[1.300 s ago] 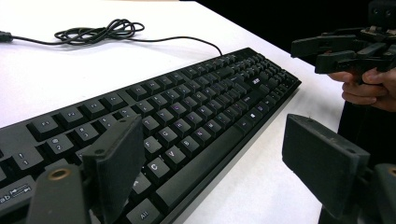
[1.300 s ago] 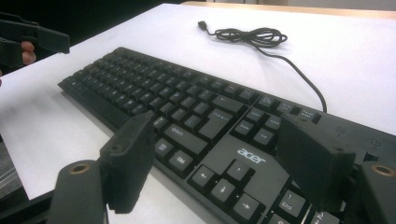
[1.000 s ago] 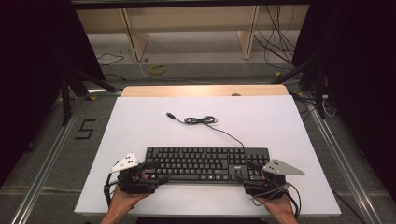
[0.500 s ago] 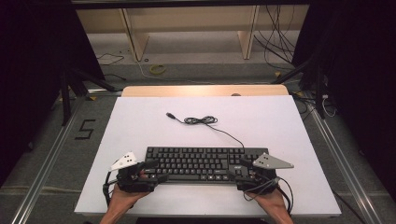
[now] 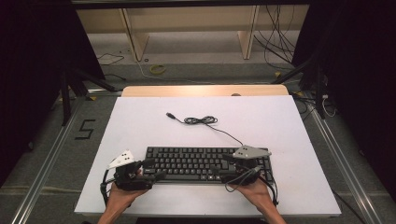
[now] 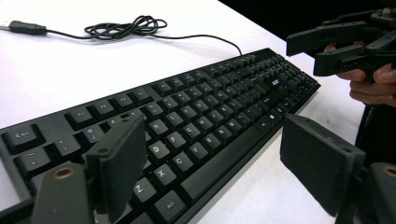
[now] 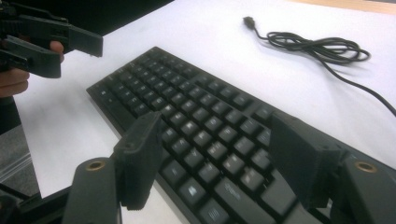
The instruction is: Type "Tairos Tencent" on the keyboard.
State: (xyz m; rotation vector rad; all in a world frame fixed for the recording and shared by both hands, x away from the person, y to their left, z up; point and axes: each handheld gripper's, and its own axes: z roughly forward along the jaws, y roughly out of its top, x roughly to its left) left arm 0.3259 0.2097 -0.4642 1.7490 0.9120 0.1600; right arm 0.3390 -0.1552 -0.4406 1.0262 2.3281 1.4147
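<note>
Black full-size keyboard (image 5: 205, 163) lies flat near the white tabletop's (image 5: 280, 121) front edge, cable (image 5: 201, 120) coiled behind. Left claw (image 5: 152, 169) released over its left end. Right claw (image 5: 229, 169), jaws just narrowing, hovers over right keys, gripping nothing.

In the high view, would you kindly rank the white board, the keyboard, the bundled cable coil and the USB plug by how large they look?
1. White board, by far the largest.
2. Keyboard.
3. Bundled cable coil.
4. USB plug, smallest.
All lie flat on the same surface, so nearness to the camera hardly affects this order.
</note>
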